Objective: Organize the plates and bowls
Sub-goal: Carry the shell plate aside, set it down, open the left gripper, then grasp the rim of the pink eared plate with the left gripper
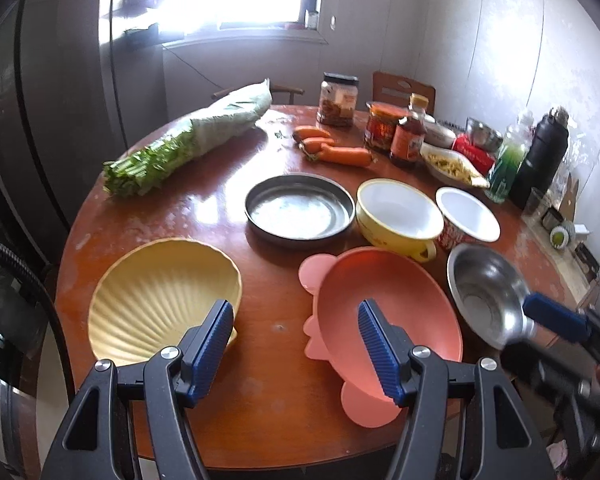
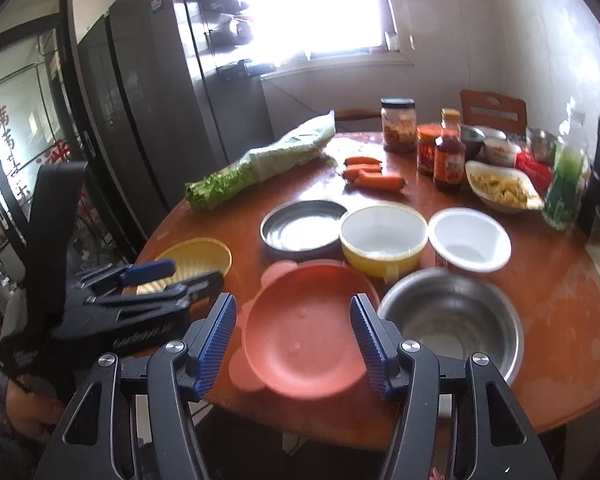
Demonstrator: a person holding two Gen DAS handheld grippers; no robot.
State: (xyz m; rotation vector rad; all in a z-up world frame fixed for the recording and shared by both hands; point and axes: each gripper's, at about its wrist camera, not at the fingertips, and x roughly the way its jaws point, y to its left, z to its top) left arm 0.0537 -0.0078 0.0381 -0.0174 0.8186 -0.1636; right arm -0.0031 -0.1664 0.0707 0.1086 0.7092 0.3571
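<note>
Plates and bowls sit loose and unstacked on the near half of the round table, mouths up: a yellow shell dish at left, a pink plate in the middle, a steel bowl beside it, with a metal pan, yellow bowl and white bowl in a row behind. Food crowds the far side, probably why sorting starts here. Both grippers hover empty, left gripper and right gripper with fingers apart, framing the pink plate. Its ears run near-to-far.

Left tool and right tool hover, both gaping empty.
</note>
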